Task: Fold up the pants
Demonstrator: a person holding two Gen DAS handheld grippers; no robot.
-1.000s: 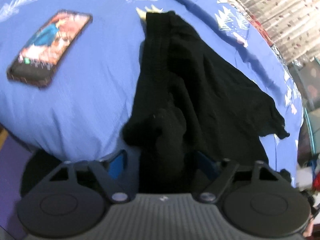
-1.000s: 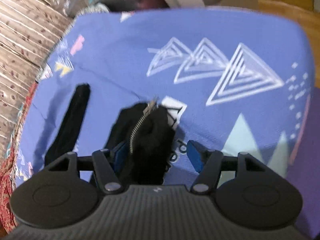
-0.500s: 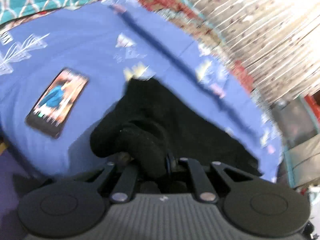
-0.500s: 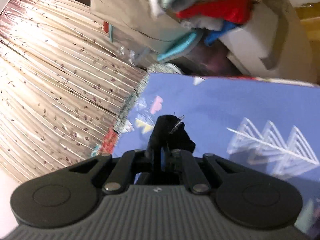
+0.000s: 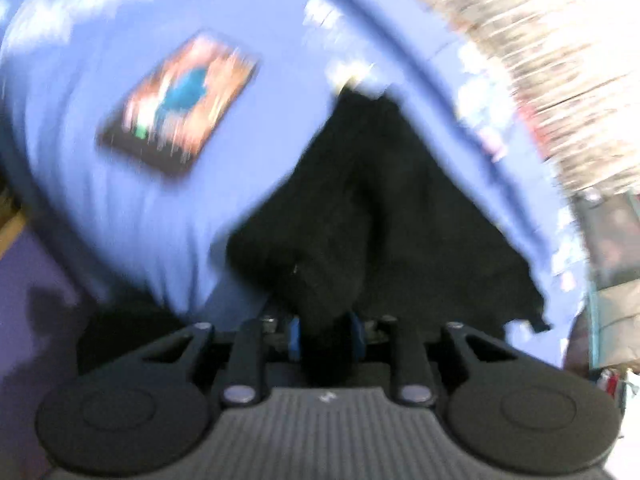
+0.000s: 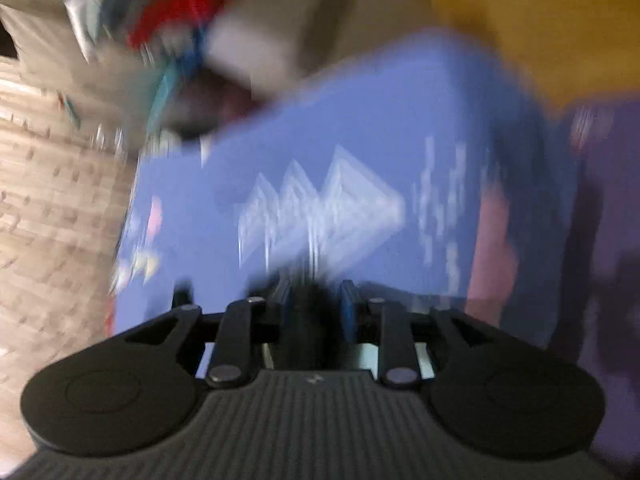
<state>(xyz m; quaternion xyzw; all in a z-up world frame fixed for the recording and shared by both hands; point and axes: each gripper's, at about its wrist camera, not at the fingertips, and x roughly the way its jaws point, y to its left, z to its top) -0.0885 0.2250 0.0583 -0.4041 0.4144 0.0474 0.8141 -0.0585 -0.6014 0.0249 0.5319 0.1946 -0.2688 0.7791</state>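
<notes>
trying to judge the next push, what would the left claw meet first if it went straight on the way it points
The left claw already has black pants bunched between its fingers, its jaws having just been opening. Straight on it would likely run into more of that fabric, then the blue bed sheet under it; blur leaves depth unclear.

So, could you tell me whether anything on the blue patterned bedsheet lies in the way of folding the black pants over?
Nothing visible blocks them. The black pants are already bunched between both grippers' blue pads, whose jaws have just been opening. The dark phone lies apart on the blue patterned bedsheet, left of the pants in the left view.
</notes>
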